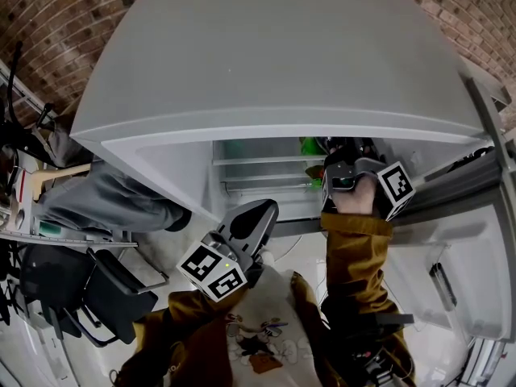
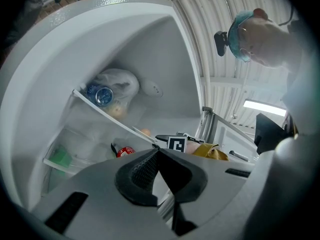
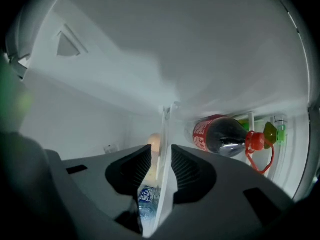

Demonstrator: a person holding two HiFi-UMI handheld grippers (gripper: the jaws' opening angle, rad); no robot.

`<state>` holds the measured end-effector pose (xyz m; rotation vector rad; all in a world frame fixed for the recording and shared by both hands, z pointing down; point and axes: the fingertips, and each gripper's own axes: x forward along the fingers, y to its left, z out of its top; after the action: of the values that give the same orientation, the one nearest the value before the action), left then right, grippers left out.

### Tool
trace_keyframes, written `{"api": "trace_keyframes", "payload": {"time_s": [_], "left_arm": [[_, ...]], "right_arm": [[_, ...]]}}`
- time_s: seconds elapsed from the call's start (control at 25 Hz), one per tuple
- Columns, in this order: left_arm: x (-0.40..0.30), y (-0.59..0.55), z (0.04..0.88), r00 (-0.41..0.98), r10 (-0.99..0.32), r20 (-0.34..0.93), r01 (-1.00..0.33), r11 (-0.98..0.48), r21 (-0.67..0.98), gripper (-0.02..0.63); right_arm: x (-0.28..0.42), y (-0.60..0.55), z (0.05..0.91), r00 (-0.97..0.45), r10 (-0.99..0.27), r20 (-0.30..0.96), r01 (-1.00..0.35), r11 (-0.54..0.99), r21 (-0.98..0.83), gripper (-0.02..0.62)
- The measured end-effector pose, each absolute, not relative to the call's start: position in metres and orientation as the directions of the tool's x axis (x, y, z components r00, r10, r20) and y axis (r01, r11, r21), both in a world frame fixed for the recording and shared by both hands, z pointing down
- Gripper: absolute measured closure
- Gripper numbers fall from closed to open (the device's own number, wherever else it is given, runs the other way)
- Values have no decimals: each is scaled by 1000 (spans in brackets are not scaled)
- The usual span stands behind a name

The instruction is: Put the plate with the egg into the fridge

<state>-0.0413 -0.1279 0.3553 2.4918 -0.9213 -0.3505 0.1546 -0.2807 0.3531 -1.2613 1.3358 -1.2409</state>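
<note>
In the right gripper view the thin white plate [image 3: 167, 149] stands edge-on between the jaws of my right gripper [image 3: 161, 156]. A gap shows on the left side, so the pads do not clamp it. The egg [image 3: 155, 143] sits just beyond the left pad. In the head view my right gripper [image 1: 343, 150] reaches into the open fridge [image 1: 242, 71] at shelf [image 1: 258, 161] height. My left gripper [image 1: 262, 208] hangs outside below the opening, shut and empty. The left gripper view shows its tips [image 2: 157, 151] meeting, with an egg [image 2: 145, 132] on the shelf beyond.
A cola bottle [image 3: 220, 134] lies right of the plate, a water bottle [image 3: 147, 204] below it. A white bag [image 2: 117, 84] and a blue-capped bottle [image 2: 102, 95] fill the upper shelf. The fridge door [image 1: 459, 256] stands open at right. A black chair [image 1: 105, 297] and a seated person's legs [image 1: 105, 200] are at left.
</note>
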Motion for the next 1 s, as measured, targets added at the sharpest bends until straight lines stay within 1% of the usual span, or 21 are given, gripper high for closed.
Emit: {"api": "trace_keyframes", "payload": {"time_s": [0.2,0.4,0.68,1.0], "left_arm": [[-40,-123,358,751,-657,-68,-542,-672,505,598],[-39,-120,362,760,-647,-59,-531,-672,516,598],[-28,-117,367,784,-619,-52,-505,-684,527,598],[-22,-118,370,797,-602,-49,-488,-690,535,598]], "right_arm": [[156,-271,353,-84,-996,25,-116,-15,-993,483],[142,-254,352,-131,-991,-2,-118,18,-993,483],[133,-229,333,-165,-979,-116,-253,156,-955,483],[132,-213,328,-172,-973,-153,-364,208,-908,483]]}}
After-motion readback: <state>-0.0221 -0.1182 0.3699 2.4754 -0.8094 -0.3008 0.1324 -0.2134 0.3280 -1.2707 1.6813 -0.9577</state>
